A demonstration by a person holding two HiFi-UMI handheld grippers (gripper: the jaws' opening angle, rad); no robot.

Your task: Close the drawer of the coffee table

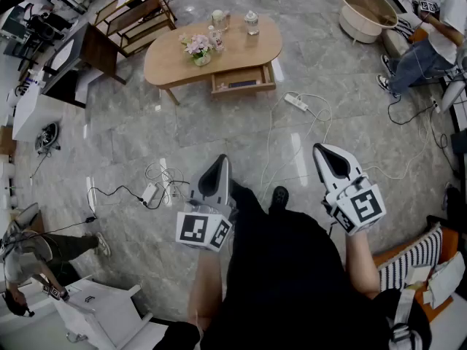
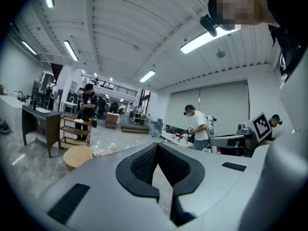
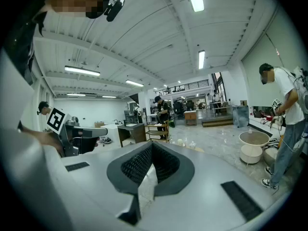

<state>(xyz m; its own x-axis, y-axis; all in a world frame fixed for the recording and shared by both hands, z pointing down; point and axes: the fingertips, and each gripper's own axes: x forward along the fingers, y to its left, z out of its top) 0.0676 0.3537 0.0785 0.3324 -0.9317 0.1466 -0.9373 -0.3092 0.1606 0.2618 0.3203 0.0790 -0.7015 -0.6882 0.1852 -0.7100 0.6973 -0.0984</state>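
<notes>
The oval wooden coffee table (image 1: 241, 48) stands on the marble floor at the top middle of the head view. Its drawer (image 1: 243, 83) is pulled out toward me, with a dark flat item inside. Both grippers are held close to my body, well short of the table. My left gripper (image 1: 218, 163) is shut and empty, jaws pointing toward the table. My right gripper (image 1: 325, 152) is shut and empty as well. In the left gripper view the closed left gripper (image 2: 157, 146) fills the bottom, with the table's end (image 2: 77, 156) to its left. The right gripper (image 3: 151, 146) shows meeting jaws.
A flower pot (image 1: 198, 48) and two glass jars (image 1: 219, 19) stand on the tabletop. A power strip (image 1: 296, 102) with white cables lies on the floor between me and the table; an adapter (image 1: 150, 192) is at left. A wooden shelf (image 1: 139, 13), a white tub (image 1: 368, 9) and a person (image 1: 430, 46) surround.
</notes>
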